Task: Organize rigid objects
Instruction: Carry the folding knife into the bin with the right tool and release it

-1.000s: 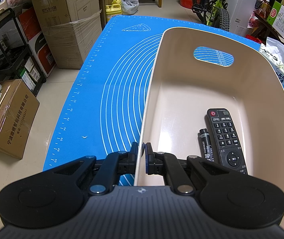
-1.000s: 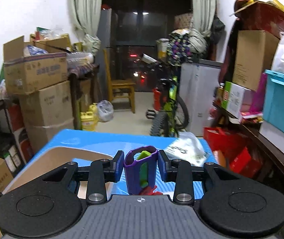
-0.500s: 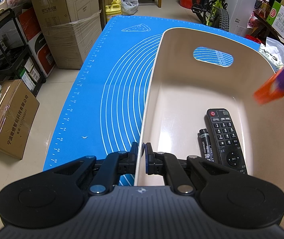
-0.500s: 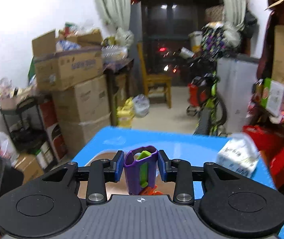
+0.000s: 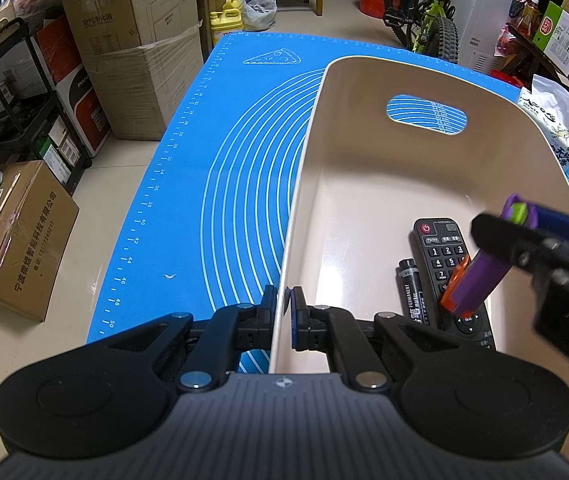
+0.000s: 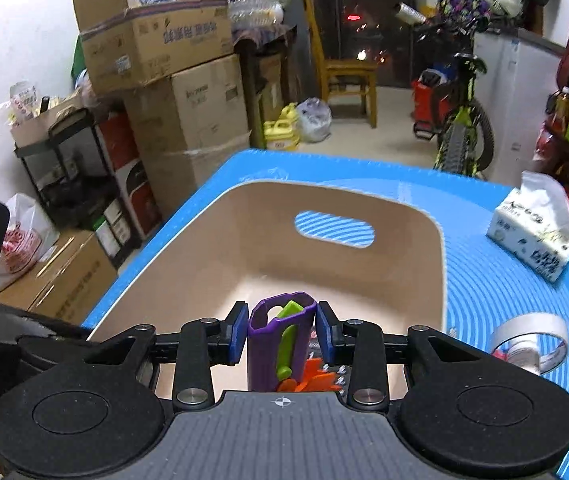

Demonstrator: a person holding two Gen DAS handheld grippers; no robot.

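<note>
A cream plastic basket (image 5: 364, 152) (image 6: 364, 272) stands on the blue mat (image 5: 220, 168). My left gripper (image 5: 283, 308) is shut on the basket's near left rim. Inside lie a black remote control (image 5: 440, 248) and a black permanent marker (image 5: 414, 296). My right gripper (image 6: 282, 332) (image 5: 524, 220) is shut on a purple toy with a green slider and orange tip (image 6: 280, 344) (image 5: 476, 276). It holds the toy above the remote, inside the basket's right side.
A tissue pack (image 6: 532, 232) (image 5: 552, 120) and a roll of tape (image 6: 528, 340) lie on the mat right of the basket. Cardboard boxes (image 5: 132, 40), a black shelf (image 6: 64, 168), a chair and a bicycle (image 6: 460, 120) surround the table.
My right gripper has swung down and left with the purple toy, from pointing at the room to hanging over the basket and remote. The left gripper has stayed on the rim.
</note>
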